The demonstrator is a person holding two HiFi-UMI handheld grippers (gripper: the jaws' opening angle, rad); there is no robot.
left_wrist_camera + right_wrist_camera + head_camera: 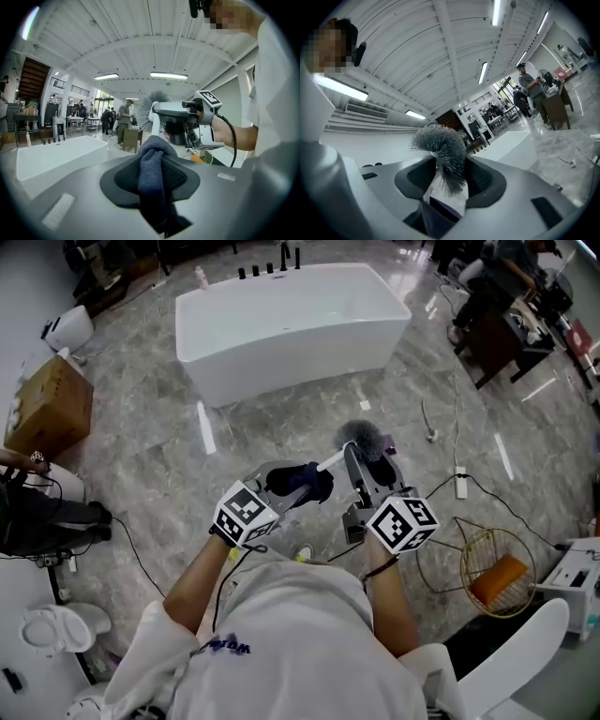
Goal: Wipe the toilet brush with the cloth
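Note:
The toilet brush has a grey bristle head (361, 437) and a white handle (328, 462). My right gripper (367, 465) is shut on the brush just below the bristles; in the right gripper view the bristle head (440, 150) stands between the jaws of the right gripper (447, 176). My left gripper (298, 486) is shut on a dark blue-grey cloth (305, 482), and the cloth meets the white handle. In the left gripper view the cloth (152, 173) hangs bunched out of the left gripper (157, 164), with the handle (154, 125) just behind it. Both grippers are held in the air before the person's chest.
A white bathtub (291, 324) stands ahead on the marble floor. A cardboard box (47, 404) and a toilet (52, 629) are at the left. At the right are floor cables (450, 484), a wire basket (497, 568) and a white chair (506, 652).

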